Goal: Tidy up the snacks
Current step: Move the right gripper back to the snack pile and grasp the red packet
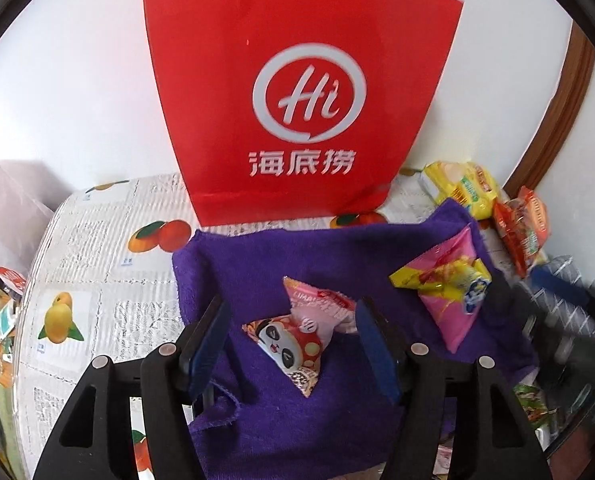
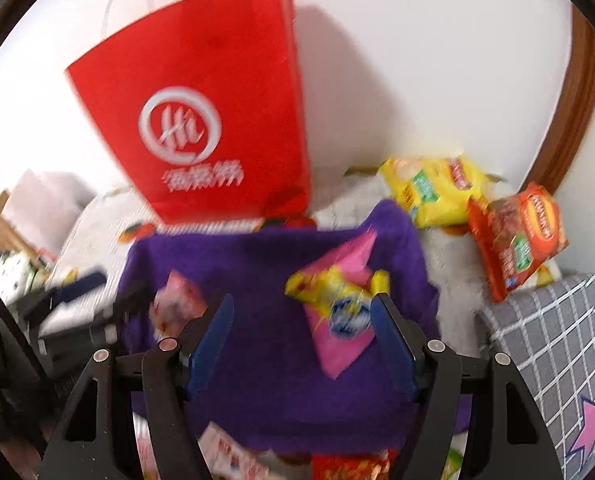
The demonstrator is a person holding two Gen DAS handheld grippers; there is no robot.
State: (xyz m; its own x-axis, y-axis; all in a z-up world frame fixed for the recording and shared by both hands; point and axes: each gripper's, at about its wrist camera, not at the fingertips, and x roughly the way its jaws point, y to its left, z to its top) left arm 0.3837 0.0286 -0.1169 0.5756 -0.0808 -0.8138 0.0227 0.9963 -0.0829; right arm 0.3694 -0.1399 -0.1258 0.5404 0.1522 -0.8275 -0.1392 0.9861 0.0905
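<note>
Purple towel [image 1: 289, 248] — fuzzy pile, spread over my fruit-print tablecloth [image 1: 97, 240]. On it lie a crinkly panda packet [image 1: 293, 344] and a pink-and-yellow packet [image 1: 449, 292], glossy. Stiff red paper bag [image 1: 297, 80] stands upright behind. My left gripper [image 1: 293, 344] tilts down, jaws apart — the panda packet lies between them, untouched. My right gripper [image 2: 301, 344] is angled down, jaws apart, empty.

Bright, even daylight. The left view is sharp; the right view is smeared with motion blur. The bag [image 2: 201, 120] throws a soft shadow rightward on the wall [image 2: 437, 60]. Fisheye bends edges, corners black.
</note>
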